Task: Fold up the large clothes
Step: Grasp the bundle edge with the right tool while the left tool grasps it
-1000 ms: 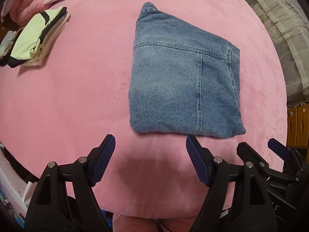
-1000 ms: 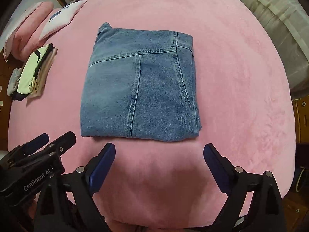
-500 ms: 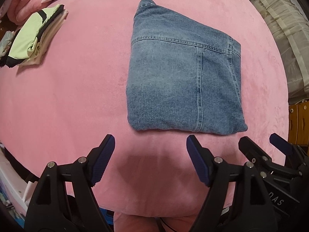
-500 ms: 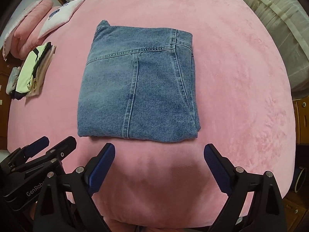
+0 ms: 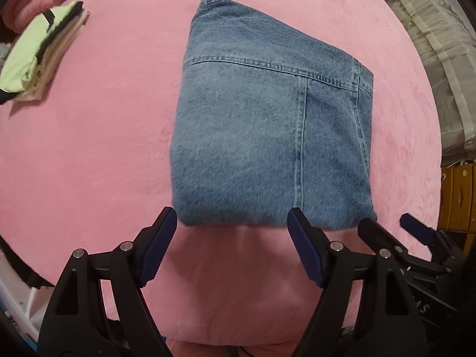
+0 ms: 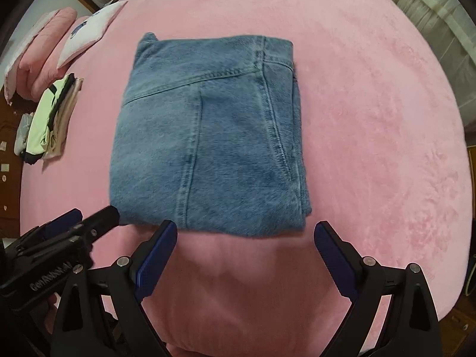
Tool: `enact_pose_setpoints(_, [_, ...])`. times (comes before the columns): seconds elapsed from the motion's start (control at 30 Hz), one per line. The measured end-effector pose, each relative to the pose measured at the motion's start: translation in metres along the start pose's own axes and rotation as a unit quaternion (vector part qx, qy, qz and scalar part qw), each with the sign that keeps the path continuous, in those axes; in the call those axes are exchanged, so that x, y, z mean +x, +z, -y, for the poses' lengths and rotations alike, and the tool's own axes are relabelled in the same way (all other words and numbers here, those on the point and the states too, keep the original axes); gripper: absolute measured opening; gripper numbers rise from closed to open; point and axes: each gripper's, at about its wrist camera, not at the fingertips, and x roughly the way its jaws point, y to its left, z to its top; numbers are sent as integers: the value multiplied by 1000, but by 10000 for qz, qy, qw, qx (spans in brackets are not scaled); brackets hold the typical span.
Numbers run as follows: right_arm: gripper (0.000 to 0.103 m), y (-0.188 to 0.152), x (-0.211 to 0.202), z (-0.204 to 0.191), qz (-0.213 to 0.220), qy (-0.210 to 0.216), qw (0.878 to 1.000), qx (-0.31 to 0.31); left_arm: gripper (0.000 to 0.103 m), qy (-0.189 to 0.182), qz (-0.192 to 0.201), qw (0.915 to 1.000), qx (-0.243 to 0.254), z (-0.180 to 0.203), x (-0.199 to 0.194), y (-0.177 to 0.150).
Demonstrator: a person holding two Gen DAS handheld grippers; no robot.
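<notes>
A pair of blue jeans (image 5: 267, 136) lies folded into a thick square on the pink bed cover (image 5: 89, 154); the same jeans (image 6: 208, 136) fill the middle of the right wrist view. My left gripper (image 5: 232, 226) hovers open just over the near edge of the jeans, nothing between its blue pads. Beside it on the right my right gripper (image 6: 245, 235) also stands open at that near edge, empty. Each gripper shows at the side of the other's view: the right gripper (image 5: 395, 232) and the left gripper (image 6: 86, 214).
A stack of folded clothes (image 5: 38, 59) with a light green top lies at the far left of the bed, also seen as the stack (image 6: 50, 119). Pink and white pillows (image 6: 59, 47) sit beyond it. Cream curtains (image 5: 431, 44) hang at the right, with wooden furniture (image 5: 458, 196) below.
Both grippers have come down and forward toward the jeans, whose near edge now reaches their fingertips. The jeans lie unmoved and both pairs of jaws stay as wide as before.
</notes>
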Motion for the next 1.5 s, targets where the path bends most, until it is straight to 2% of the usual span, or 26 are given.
enact_pose_setpoints(0.17, [94, 16, 33, 30, -264, 305, 9991, 132, 74, -430, -231, 9985, -260, -17, 25, 15])
enact_pose_setpoints(0.23, [94, 25, 52, 49, -348, 681, 9967, 283, 74, -620, -268, 9972, -308, -24, 37, 21])
enact_pose_setpoints(0.43, [94, 56, 100, 89, -422, 1688, 9829, 598, 74, -804, -181, 9954, -488, -44, 58, 42])
enact_pose_setpoints(0.53, [94, 71, 120, 89, -538, 2021, 9771, 392, 74, -759, -40, 9960, -462, -54, 66, 57])
enact_pose_setpoints(0.63, [94, 85, 132, 84, -440, 2275, 9724, 254, 66, -757, -69, 9955, -563, -66, 83, 71])
enact_pose_setpoints(0.77, [94, 104, 146, 77, -325, 2542, 9660, 337, 66, -1172, -101, 9892, -880, -80, 102, 87])
enact_pose_setpoints(0.93, [91, 115, 154, 81, -223, 2640, 9624, 608, 67, -1382, -11, 9846, -1072, -89, 112, 93])
enact_pose_setpoints(1.07, [63, 117, 151, 87, -120, 2239, 9730, 556, 63, -1308, 168, 9853, -1083, -88, 110, 89])
enact_pose_setpoints(1.23, [39, 109, 136, 100, 79, 2328, 9700, 694, 48, -1019, 468, 9888, -988, -72, 99, 79])
enact_pose_setpoints(1.3, [25, 105, 122, 100, 222, 2208, 9733, 580, 43, -932, 593, 9889, -994, -68, 92, 74])
enact_pose_setpoints(1.43, [19, 90, 97, 90, 586, 1930, 9784, 456, 36, -794, 895, 9886, -913, -62, 67, 63])
enact_pose_setpoints(1.5, [17, 79, 77, 72, 890, 1656, 9820, 159, 34, -728, 1063, 9882, -826, -58, 54, 54])
